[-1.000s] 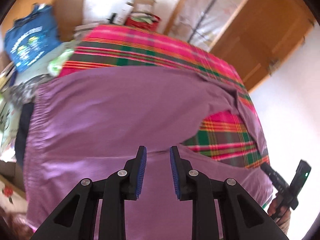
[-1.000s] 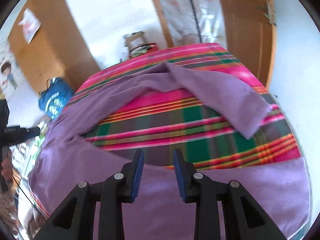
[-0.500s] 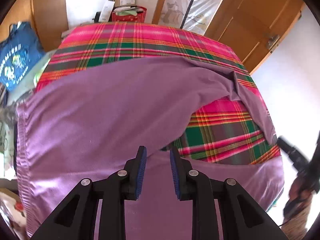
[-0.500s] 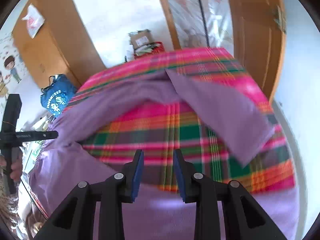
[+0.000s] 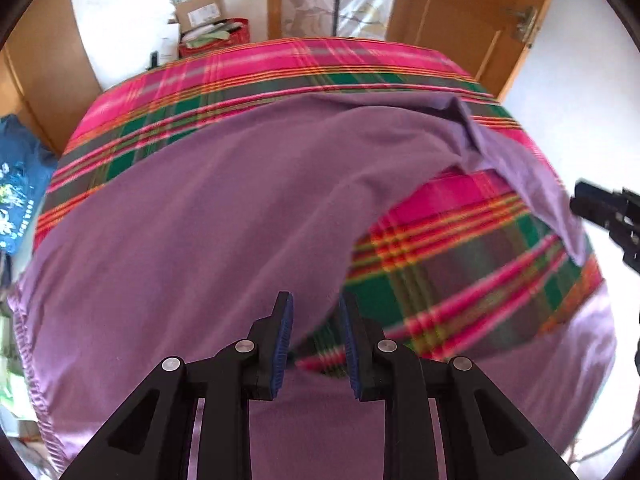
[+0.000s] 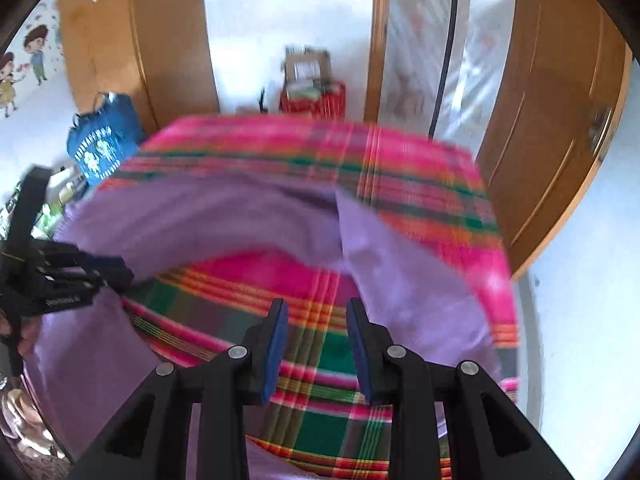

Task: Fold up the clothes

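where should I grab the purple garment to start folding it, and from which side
Probably the loose flap of the purple garment, on the right over the plaid cover. It lies as a separate strip with a free lower tip and cover showing beside it, so the right tongs, open and nearest, could slide in from that bare side. The left tongs are open too.

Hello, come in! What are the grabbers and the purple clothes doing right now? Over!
Left gripper open, empty. Right gripper open, empty. Purple garment spread unfolded on plaid blanket, one part flopped over. Nothing blocking.
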`<state>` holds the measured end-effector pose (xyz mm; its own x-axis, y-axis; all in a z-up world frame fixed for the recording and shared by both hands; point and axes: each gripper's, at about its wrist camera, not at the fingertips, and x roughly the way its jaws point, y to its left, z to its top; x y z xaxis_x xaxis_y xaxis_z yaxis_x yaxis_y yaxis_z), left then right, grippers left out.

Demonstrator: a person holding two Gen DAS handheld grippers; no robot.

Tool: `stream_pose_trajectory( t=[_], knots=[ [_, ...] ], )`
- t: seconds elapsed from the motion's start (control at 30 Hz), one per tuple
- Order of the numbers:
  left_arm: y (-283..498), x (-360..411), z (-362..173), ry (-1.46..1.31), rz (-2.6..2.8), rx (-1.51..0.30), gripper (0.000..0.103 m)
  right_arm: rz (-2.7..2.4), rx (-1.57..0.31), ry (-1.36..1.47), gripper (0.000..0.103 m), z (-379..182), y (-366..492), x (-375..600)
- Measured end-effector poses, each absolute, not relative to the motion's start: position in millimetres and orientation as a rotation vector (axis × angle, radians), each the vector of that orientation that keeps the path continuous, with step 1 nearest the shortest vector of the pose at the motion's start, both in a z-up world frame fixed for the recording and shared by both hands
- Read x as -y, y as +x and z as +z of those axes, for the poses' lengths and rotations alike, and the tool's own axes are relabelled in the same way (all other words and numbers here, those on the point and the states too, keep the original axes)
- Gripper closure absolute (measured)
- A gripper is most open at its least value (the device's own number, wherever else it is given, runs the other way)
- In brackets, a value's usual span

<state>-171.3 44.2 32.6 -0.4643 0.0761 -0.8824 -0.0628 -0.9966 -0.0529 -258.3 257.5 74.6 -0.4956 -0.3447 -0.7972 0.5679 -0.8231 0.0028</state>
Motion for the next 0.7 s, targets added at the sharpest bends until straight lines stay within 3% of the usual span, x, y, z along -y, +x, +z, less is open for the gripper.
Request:
stream_pose_trajectory(
  t=[0.3, 0.53, 0.7],
  knots=[
    [-183.8, -49.0, 18.0, -1.602, 2.662, -0.082, 0.078, -2.225, -0.347, 1.193, 0.072, 24.6, -289.9, -234.2],
    [-180.5, -44.2, 17.2, -1.589, 2.677, -0.018, 0.078, -2.199, -0.643, 1.066, 0.07, 2.2, -293.2, -191.7],
    [-178.4, -44.1, 16.3, -1.591, 2.662, -0.016, 0.077, -2.193, -0.751, 0.992, 0.066, -3.3, -294.6, -175.3]
  ],
)
